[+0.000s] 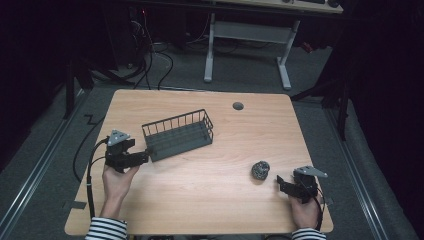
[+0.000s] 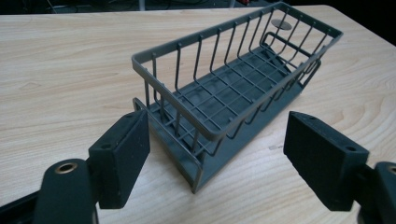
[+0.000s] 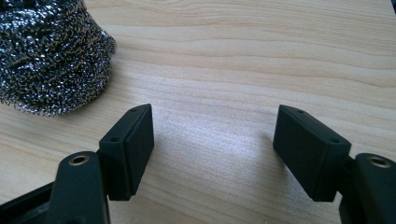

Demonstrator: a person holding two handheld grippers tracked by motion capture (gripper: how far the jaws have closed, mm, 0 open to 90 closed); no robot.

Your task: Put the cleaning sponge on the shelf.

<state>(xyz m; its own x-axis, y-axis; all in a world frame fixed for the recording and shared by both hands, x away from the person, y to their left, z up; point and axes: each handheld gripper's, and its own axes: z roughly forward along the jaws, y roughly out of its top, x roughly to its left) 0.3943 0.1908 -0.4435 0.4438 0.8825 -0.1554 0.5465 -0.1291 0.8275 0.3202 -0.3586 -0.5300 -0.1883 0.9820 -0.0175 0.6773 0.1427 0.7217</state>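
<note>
High view: 1 light wooden table (image 1: 200, 200), 1 dark grey wire basket (image 1: 178, 134), 1 round steel-wool scouring ball (image 1: 260, 170), 2 hand-held grippers.
Writing and brands: no legible label, brand or lettering on the basket, the scouring ball or either gripper.
Left gripper (image 1: 144, 156): held in the person's left hand (image 1: 119, 181) at the table's left side; jaws spread wide, nothing between the pads.
Left gripper, contact: in the left gripper view the near short end of the basket (image 2: 233, 93) lies ahead of and between the 2 black pads (image 2: 123, 154); neither pad touches the wire.
Right gripper (image 1: 281, 182): held in the person's right hand (image 1: 304, 210) near the table's right front corner; jaws spread, nothing held.
Right gripper, contact: in the right gripper view the 2 pads (image 3: 130, 149) stand over bare wood; the scouring ball (image 3: 49, 56) lies ahead and to the left, clear of both pads.
Basket position: left of table centre, resting on the wood, set at an angle, interior empty.
Scouring ball position: right half of the table, near the right gripper's tips, well apart from the basket.
Other item: 1 grey round cable grommet (image 1: 238, 105) near the far edge.
</note>
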